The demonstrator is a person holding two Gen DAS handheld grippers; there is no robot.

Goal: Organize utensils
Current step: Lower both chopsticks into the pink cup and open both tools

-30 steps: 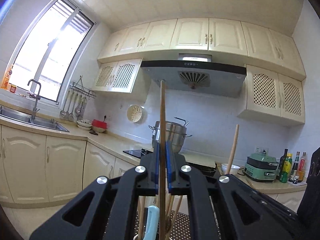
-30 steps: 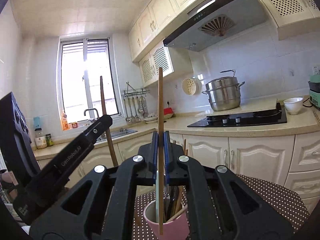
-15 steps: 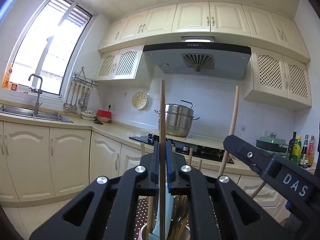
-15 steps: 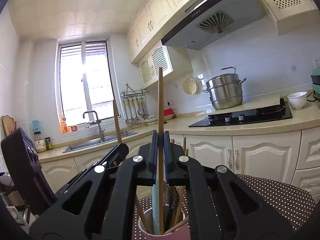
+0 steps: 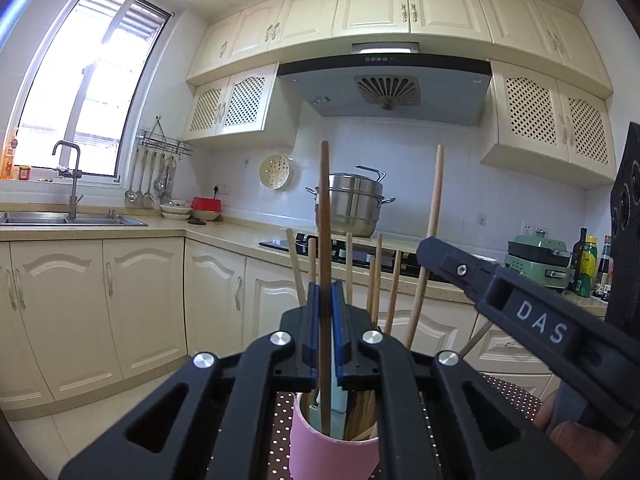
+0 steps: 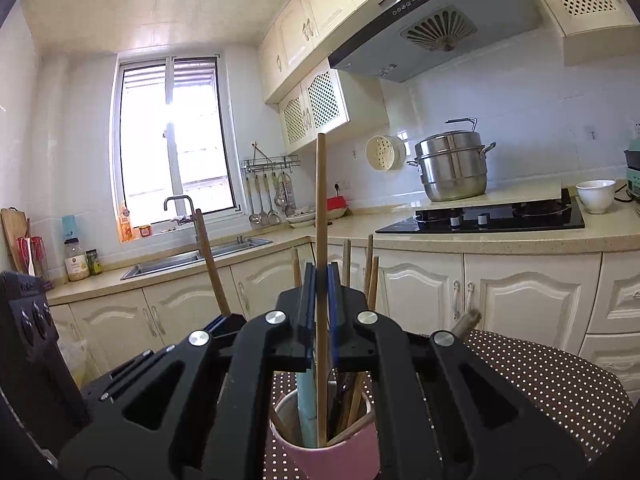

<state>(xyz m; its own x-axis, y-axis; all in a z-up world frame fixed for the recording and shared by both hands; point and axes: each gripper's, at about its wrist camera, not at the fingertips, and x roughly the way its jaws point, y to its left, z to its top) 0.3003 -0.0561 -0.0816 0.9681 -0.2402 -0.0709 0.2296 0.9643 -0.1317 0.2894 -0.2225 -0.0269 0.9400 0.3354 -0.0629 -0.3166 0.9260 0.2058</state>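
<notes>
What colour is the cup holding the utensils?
Pink cup, clearest in the right wrist view.

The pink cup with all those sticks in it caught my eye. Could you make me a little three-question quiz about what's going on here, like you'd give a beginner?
1. True or false: each gripper is clamped on its own wooden chopstick.
2. Where does the lower end of the left gripper's dark chopstick sit?
A. on the hob
B. inside the pink cup
C. in the sink
3. Fill in: the cup stands on a brown cloth with white ____.

Key
1. True: the right gripper also pinches a light chopstick, held upright.
2. B
3. dots
</notes>
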